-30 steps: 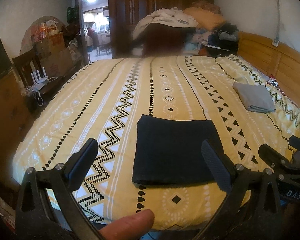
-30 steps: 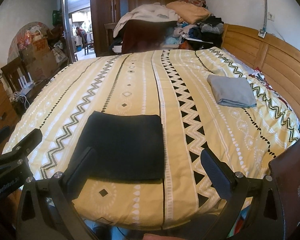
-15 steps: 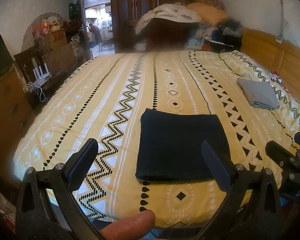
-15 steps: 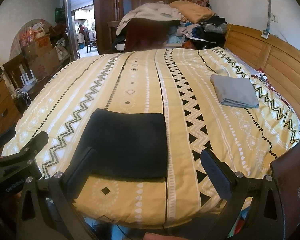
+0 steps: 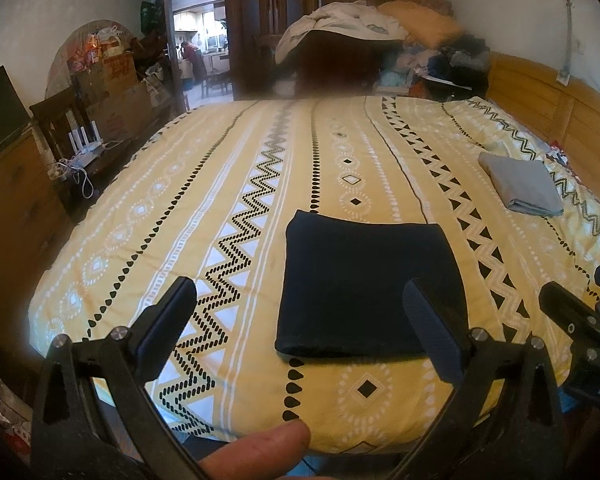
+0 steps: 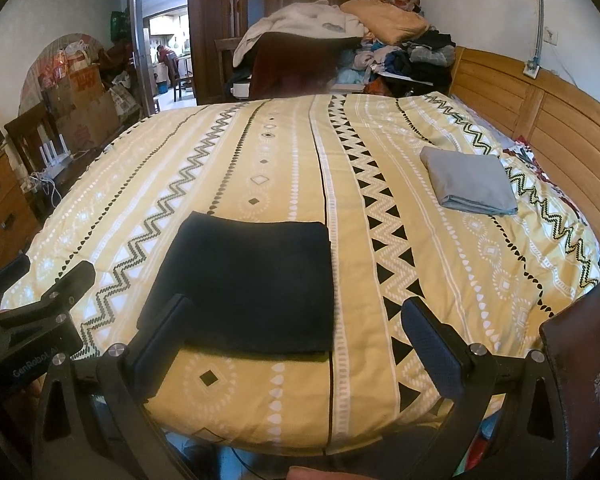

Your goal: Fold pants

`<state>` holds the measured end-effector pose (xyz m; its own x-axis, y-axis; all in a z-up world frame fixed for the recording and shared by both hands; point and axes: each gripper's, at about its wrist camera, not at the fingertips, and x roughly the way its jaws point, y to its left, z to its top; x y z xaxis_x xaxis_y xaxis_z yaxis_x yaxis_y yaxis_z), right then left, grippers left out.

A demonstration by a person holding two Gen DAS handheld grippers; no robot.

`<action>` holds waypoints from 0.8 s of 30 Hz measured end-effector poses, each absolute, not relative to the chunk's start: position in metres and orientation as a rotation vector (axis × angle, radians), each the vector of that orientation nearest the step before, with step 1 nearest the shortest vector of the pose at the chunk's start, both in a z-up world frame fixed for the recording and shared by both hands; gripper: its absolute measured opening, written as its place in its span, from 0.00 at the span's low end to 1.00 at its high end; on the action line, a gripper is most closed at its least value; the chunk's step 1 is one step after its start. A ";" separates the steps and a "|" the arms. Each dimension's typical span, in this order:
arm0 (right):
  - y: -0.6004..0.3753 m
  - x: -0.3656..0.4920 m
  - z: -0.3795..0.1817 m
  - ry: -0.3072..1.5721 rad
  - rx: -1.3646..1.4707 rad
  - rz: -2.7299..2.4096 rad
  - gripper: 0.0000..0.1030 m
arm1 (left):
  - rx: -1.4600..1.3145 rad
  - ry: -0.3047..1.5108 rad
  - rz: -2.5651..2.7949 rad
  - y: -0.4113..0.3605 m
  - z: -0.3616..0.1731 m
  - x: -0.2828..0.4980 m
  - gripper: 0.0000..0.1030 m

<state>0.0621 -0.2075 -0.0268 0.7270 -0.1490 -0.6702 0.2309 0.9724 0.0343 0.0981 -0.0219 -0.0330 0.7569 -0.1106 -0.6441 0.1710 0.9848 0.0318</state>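
Note:
The dark navy pants (image 5: 364,284) lie folded into a flat rectangle near the front edge of the yellow patterned bed (image 5: 220,208). They also show in the right wrist view (image 6: 248,284). My left gripper (image 5: 300,320) is open and empty, held back from the bed in front of the pants. My right gripper (image 6: 296,332) is open and empty, also held back, with the pants ahead and to its left. Neither gripper touches the pants. The right gripper shows at the right edge of the left wrist view (image 5: 576,320), and the left gripper at the left edge of the right wrist view (image 6: 32,312).
A folded grey garment (image 6: 470,186) lies on the right side of the bed (image 6: 440,272). A wooden headboard (image 6: 548,116) runs along the right. A pile of clothes (image 6: 340,40) stands at the far end. A dresser (image 5: 8,208), chair and boxes stand left.
Both grippers have drawn back and up a little from the bed. The folded pants have not moved. Both grippers stayed open.

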 end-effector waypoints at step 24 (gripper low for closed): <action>-0.210 0.063 -0.031 0.735 0.104 -0.196 1.00 | 0.099 0.718 -0.153 -0.019 -0.043 0.101 1.00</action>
<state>0.0627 -0.2097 -0.0312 0.7245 -0.1406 -0.6748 0.2136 0.9766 0.0258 0.1011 -0.0189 -0.0427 0.7429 -0.1054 -0.6611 0.1732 0.9842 0.0377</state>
